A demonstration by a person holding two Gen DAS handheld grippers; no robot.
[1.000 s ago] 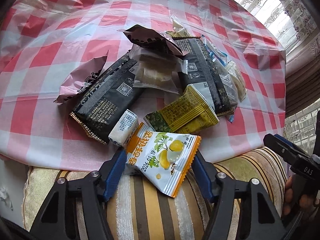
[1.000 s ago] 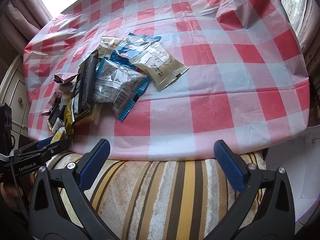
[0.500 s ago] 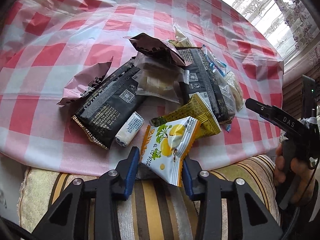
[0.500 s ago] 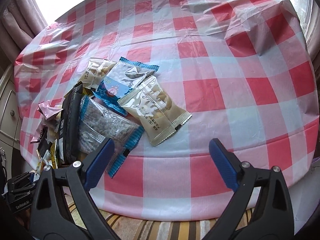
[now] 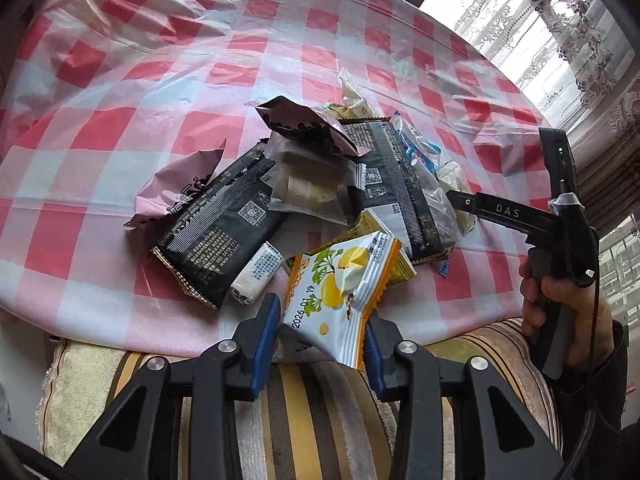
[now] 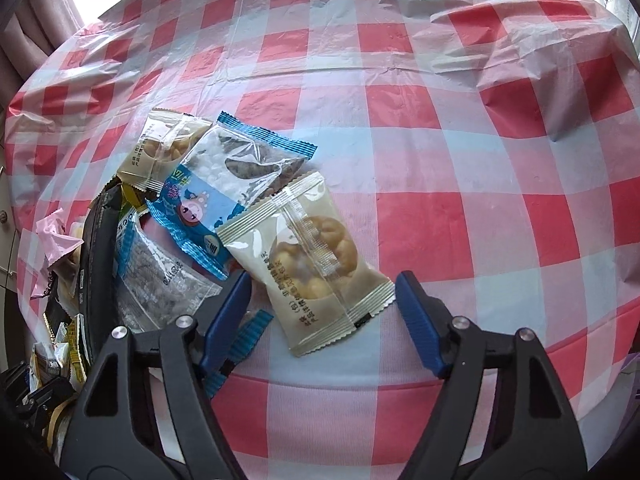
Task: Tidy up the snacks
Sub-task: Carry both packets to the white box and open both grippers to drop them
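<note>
I am holding the yellow-fruit packet point(image 5: 344, 296) in my left hand-held gripper point(image 5: 320, 332), the pads narrow and pinching its lower edge, lifted just off the near rim of the bench point(image 5: 120, 80). My right hand-held gripper point(image 6: 324, 312) is closing around the cream cookie packet point(image 6: 308, 264), which is lying flat between the blue pads; the pads are not yet pressing it as far as I can tell.

So I am judging the sorting as barely begun: one snack in the air, one about to be gripped, nothing yet set apart in a tidy group.

Beyond my left pads, at 11 o'clock, the small white roll point(image 5: 256, 272) is lying against the black bar packet point(image 5: 216, 232). Further, at 12 o'clock, the rest of the heap is still jumbled: a clear cake packet point(image 5: 308, 184), a second black packet point(image 5: 396, 188), pink wrappers point(image 5: 180, 188).

From the right view, at 10 o'clock of the cookie packet, the blue packet point(image 6: 236, 180) is overlapping it, with another cream packet point(image 6: 168, 144) behind. The far bench is bare cloth.
</note>
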